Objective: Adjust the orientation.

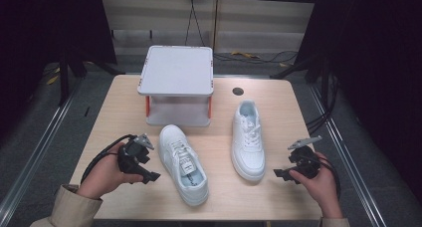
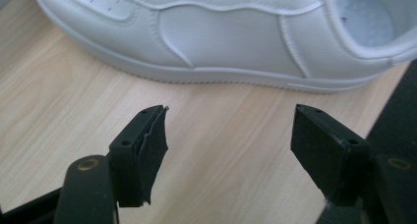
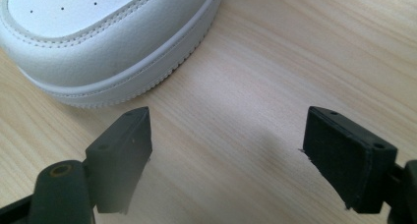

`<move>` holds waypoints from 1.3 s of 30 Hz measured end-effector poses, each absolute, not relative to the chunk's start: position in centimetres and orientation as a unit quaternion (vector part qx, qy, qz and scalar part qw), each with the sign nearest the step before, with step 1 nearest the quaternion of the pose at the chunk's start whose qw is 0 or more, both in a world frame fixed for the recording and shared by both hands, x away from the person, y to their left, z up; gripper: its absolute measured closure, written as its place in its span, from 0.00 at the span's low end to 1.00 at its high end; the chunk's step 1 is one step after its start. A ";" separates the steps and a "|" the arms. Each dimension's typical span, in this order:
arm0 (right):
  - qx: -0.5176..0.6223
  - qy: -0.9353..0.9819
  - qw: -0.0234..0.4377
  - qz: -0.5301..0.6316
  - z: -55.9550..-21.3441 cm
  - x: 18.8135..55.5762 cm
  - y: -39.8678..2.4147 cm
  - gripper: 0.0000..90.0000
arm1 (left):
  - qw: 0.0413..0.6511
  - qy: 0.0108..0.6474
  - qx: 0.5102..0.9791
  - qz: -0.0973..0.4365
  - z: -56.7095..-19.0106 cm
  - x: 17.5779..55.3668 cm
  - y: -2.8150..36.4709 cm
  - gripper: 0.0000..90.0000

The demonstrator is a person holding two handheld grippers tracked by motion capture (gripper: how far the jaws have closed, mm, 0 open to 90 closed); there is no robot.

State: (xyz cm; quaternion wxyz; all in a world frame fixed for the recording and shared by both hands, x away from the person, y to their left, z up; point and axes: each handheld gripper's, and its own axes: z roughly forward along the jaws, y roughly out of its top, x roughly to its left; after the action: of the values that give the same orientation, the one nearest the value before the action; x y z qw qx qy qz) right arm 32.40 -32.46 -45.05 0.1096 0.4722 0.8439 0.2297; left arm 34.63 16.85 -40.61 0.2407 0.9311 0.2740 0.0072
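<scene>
While both sets of jaws are held open and empty, the left shoe (image 1: 183, 164) is seemingly lain lengthwise right of the left gripper (image 1: 149, 176).

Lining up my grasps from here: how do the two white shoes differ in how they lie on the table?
The left shoe lies slanted, heel toward the person; the right shoe lies nearly straight, toe toward the person. The left shoe sits close to the grey stand; the right shoe sits clear of it. Both are white, upright and untouched.
</scene>
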 end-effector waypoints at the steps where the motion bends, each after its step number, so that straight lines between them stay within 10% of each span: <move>1: 0.472 0.843 0.110 0.232 -45.0 32.4 -32.5 0.20 | 0.240 0.272 0.932 0.007 -40.3 34.6 16.6 0.33; 39: 0.473 0.844 0.102 0.233 -45.4 32.4 -32.7 0.20 | 0.204 0.169 0.963 -0.048 -38.2 34.1 5.8 0.38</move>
State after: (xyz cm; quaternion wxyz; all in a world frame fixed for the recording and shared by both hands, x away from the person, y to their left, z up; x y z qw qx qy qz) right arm 32.38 -32.66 -45.36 0.1024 0.4726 0.8437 0.2331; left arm 34.10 5.84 -38.18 0.2037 0.9631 0.1691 -0.0482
